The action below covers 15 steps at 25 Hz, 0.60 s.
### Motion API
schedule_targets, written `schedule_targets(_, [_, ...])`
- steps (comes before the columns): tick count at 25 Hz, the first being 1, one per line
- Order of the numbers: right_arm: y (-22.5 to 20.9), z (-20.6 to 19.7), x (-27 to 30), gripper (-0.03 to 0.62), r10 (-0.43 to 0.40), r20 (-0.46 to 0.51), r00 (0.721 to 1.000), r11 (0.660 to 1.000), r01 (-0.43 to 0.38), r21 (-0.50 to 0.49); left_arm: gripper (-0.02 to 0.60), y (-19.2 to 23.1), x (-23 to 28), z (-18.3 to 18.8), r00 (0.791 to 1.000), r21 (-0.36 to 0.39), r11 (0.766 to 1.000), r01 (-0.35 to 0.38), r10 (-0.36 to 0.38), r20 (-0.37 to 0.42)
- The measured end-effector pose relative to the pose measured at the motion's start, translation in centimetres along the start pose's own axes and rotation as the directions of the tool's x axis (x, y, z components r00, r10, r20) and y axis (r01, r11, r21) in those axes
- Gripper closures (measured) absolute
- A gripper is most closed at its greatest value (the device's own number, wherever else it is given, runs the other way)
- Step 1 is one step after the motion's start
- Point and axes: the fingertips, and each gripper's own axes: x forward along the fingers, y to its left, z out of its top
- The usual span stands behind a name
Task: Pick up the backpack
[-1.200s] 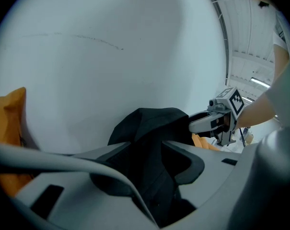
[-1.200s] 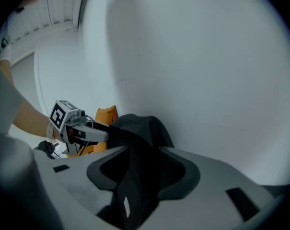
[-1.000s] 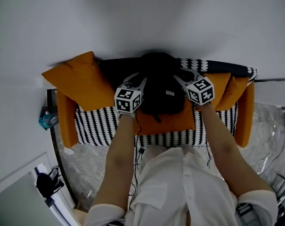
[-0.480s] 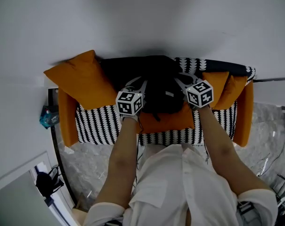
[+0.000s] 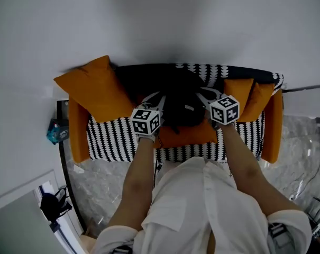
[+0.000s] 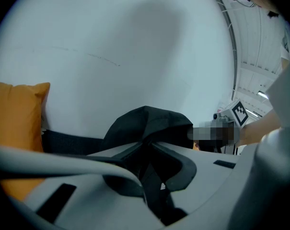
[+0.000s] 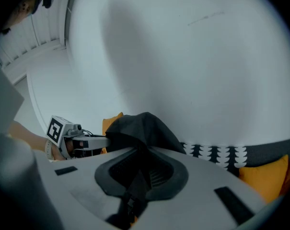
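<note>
Since left gripper (image 6: 147,146) and right gripper (image 7: 141,151) have just closed onto folds of black soft fabric backpack (image 5: 182,109) between their fingers, raise both evenly so neither fold slips free.

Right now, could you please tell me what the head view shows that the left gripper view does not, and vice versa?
Only the head view: the patterned sofa, the person's arms and white shirt, and the orange cushions at the sofa's right end.
Only the left gripper view: the left claw close up; its jaws have just been closing and pinch black fabric of the backpack.
Both: the backpack, the big orange cushion, the white wall, and the right claw, likewise just closing on the backpack.
</note>
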Motion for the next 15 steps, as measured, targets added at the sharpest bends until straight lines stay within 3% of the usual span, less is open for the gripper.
schedule_targets(15, [3.6, -0.2, -5.5, 0.549, 0.016, 0.081, 0.997, 0.999, -0.019, 0.043, 0.520, -5.1, -5.6, 0.4, 0.997, -0.005, 1.000, -0.003, 0.003, 0.074])
